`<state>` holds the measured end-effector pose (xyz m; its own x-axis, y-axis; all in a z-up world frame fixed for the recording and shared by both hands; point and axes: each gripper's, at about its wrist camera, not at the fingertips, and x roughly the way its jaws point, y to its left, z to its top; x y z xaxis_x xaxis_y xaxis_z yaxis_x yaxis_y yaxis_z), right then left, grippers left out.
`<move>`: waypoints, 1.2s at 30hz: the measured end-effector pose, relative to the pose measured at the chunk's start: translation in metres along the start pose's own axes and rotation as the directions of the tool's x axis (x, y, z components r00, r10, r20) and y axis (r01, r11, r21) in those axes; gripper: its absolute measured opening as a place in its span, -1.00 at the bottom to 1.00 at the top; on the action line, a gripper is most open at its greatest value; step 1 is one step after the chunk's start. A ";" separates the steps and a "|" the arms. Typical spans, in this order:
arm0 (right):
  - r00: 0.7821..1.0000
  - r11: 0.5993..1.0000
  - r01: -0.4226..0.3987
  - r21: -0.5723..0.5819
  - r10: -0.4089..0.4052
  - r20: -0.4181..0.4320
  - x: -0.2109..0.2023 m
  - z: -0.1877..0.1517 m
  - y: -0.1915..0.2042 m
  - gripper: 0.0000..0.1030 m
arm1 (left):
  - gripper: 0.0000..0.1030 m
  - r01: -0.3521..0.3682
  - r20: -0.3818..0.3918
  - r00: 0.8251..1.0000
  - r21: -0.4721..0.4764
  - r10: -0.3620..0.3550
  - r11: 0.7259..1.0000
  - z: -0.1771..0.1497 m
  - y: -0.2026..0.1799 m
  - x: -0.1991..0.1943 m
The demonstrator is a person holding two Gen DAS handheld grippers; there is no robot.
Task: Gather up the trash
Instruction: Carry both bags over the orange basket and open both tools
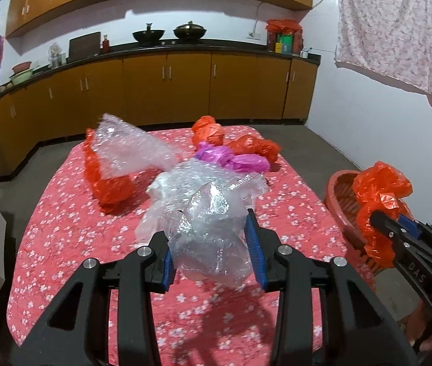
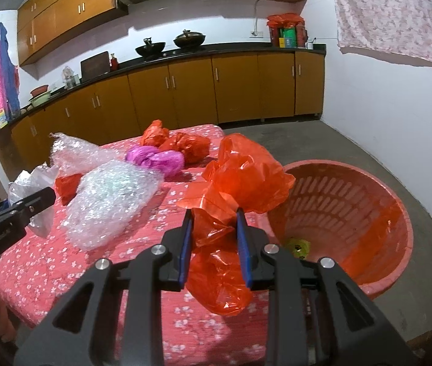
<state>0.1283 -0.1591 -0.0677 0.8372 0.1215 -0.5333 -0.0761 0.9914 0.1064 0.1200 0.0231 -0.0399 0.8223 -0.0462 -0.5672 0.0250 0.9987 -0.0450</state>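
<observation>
Table w/ red floral cloth; its right edge sits just beside the red basket on the floor, bare concrete floor open beyond it to the white wall and cabinets. Left gripper is clamped on a clear bag, jaws narrowed round it, bag lifted off the cloth near the front-middle. Right gripper pinches an orange bag, jaws nearly closed, held over the table's right edge, just left of the basket rim. Basket holds a small yellow-green scrap. Left on the table: 2 bubble-wrap wads, 1 purple bag, approx. 3 orange bags.
</observation>
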 end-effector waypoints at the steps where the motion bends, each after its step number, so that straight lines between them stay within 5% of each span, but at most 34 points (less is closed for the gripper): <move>1: 1.000 1.000 0.008 0.004 -0.008 0.002 -0.001 0.000 -0.004 -0.48 | -0.22 0.004 0.000 1.000 0.002 -0.004 1.000 0.001 -0.003 0.001; 20: 0.986 0.982 0.163 0.094 -0.166 0.026 -0.008 0.009 -0.086 -0.48 | -0.22 0.142 -0.015 0.990 0.127 -0.141 0.982 0.021 -0.086 0.027; 36: 0.965 0.952 0.259 0.162 -0.261 -0.009 0.000 0.006 -0.158 -0.48 | -0.22 0.367 -0.111 0.930 0.223 -0.350 0.903 0.033 -0.183 0.075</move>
<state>0.1435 -0.3157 -0.0791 0.8232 -0.1411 -0.5499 0.2323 0.9675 0.0995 0.1960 -0.1628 -0.0468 0.6931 -0.3952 -0.6028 0.4511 0.8901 -0.0648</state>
